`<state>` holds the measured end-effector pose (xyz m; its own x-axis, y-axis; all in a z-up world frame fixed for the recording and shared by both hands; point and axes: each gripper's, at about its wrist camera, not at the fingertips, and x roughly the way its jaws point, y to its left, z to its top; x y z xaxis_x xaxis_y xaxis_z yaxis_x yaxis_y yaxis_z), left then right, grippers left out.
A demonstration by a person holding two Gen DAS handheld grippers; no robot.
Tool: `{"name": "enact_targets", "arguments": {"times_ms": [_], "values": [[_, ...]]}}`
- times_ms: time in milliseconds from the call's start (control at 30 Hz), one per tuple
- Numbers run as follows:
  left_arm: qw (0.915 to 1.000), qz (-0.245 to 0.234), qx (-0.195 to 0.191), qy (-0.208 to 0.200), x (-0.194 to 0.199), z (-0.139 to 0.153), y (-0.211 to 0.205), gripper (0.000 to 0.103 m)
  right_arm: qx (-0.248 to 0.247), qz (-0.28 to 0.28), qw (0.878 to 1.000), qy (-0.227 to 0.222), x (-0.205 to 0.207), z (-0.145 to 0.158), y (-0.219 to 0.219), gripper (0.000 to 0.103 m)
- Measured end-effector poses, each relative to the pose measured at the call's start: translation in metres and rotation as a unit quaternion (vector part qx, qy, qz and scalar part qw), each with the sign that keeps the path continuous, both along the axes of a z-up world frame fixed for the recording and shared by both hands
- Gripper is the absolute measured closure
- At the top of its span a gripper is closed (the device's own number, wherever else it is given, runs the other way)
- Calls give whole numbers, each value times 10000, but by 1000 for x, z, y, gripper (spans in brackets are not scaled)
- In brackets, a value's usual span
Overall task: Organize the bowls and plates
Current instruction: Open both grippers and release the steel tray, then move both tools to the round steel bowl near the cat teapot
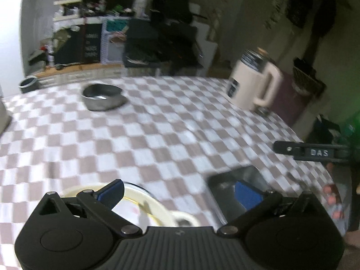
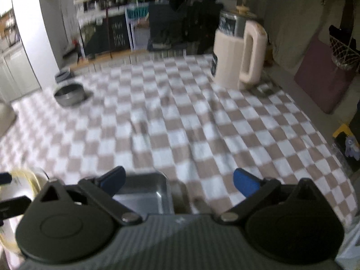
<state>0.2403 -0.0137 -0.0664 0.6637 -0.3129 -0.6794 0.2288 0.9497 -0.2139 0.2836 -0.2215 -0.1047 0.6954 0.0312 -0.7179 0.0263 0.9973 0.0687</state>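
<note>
**Both grippers empty, round steel bowl is the likely next pick**

I read this as the gap btwn two steps. My left gripper (image 1: 178, 193) is spread as wide as it goes, nothing btwn the blue pads, nothing touched. Right gripper (image 2: 178, 181) same: fully released, no grip on anything.

Where the stuff sits, from the left wrist view: a cream plate (image 1: 144, 200) w/ a yellowish rim lies on the checkered desk (image 1: 157, 135) just under my left finger. Just beside it, to the right, a square steel tray (image 1: 227, 186) sits under the other finger. The right wrist view shows that tray (image 2: 146, 193) low btwn its fingers, toward the left one, and a sliver of the plate (image 2: 24, 175) at far left. So plate & tray are close together at the near edge. Can't tell if they touch; frames are blurry.

One round steel bowl (image 1: 102, 96) sits well apart, far-left side of the desk, alone. A cream jug (image 1: 254, 83) stands far right; not part of the job, I think.

Next move, my guess: reach the left gripper out to that far bowl, line the fingers over its rim, clamp on one wall, bring it back near the plate & tray. Rim looks thin and shiny, so a slip is possible; I'd go in steep and bite deep.
</note>
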Motion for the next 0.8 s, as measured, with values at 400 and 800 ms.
{"name": "enact_targets", "arguments": {"times_ms": [400,800], "values": [[9950,933,166,-309,62,-2,102,0,553,10,9981,-281,73,2,61,0],[9852,1649,-436,-175,177,-17,156,0,1624,137,9866,112,175,-33,106,7]]}}
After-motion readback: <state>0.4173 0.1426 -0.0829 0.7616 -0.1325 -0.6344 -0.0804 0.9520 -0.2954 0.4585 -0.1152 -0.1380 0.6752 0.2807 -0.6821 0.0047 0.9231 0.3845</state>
